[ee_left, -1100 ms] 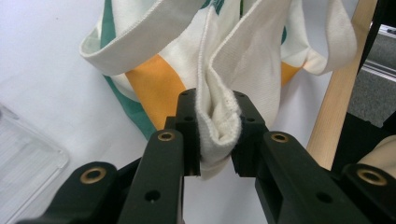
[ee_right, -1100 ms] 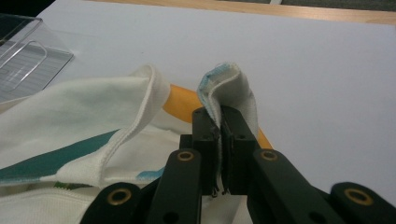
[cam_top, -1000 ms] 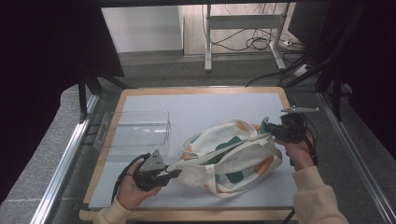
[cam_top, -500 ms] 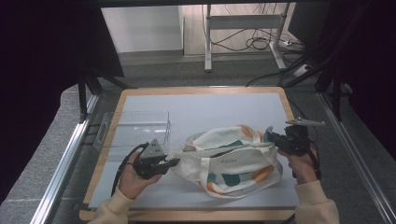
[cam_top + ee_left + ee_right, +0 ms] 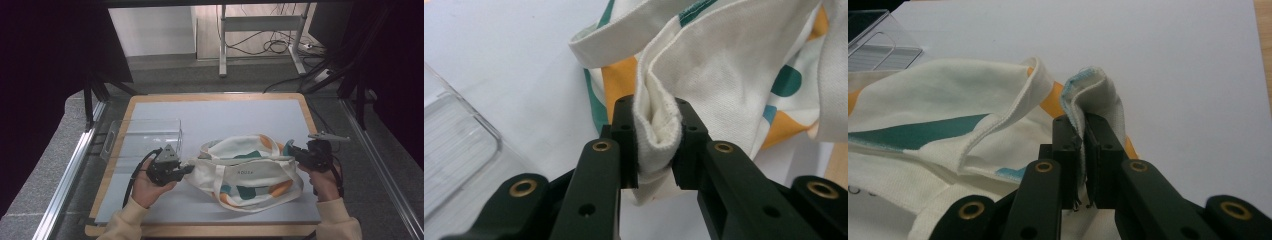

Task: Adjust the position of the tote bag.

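Since a second ago I have drawn my left gripper and right gripper, each clamped on an end of the cream canvas tote bag with teal and orange patches, apart, flattening it on the white mat, mouth gaping

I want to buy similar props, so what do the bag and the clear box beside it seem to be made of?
The bag looks like thick woven cotton canvas, matte cream with printed orange and teal shapes: the weave and stitched hems show where the left gripper and the right gripper pinch its edges. The box looks like clear hard plastic, glossy, probably acrylic: you see the mat through it.
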A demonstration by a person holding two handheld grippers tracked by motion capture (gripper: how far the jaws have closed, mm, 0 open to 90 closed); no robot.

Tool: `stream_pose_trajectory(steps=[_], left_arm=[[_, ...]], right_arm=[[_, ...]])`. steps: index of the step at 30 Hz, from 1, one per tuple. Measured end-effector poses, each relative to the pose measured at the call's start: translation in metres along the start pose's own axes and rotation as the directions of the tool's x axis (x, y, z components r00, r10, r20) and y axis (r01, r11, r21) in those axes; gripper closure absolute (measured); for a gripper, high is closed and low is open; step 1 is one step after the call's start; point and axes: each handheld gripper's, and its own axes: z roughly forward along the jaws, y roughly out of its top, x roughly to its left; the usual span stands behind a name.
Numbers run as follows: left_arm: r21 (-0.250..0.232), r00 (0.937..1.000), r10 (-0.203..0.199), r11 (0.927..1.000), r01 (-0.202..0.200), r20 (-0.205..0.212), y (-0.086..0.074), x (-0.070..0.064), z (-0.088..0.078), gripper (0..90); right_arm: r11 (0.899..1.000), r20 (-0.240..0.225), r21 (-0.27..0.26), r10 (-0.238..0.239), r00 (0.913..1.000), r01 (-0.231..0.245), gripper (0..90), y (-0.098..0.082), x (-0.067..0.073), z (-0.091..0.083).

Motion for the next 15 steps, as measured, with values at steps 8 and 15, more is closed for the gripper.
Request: stream_pose_trajectory(steps=[8,15], left_arm=[[0.004,0.9999,-0.005,1.0,0.005,0.011,-0.003,0.001,0.003,75.9],[-0.056,0.9988,0.002,0.9984,0.0,0.048,-0.004,0.0,-0.006,61.2]], right_arm=[[1.0,-0.008,-0.007,0.008,0.9999,-0.008,81.2,-0.003,-0.002,-0.002],[0.997,-0.02,-0.073,0.017,0.9997,-0.019,59.5,0.001,-0.004,-0.01]])
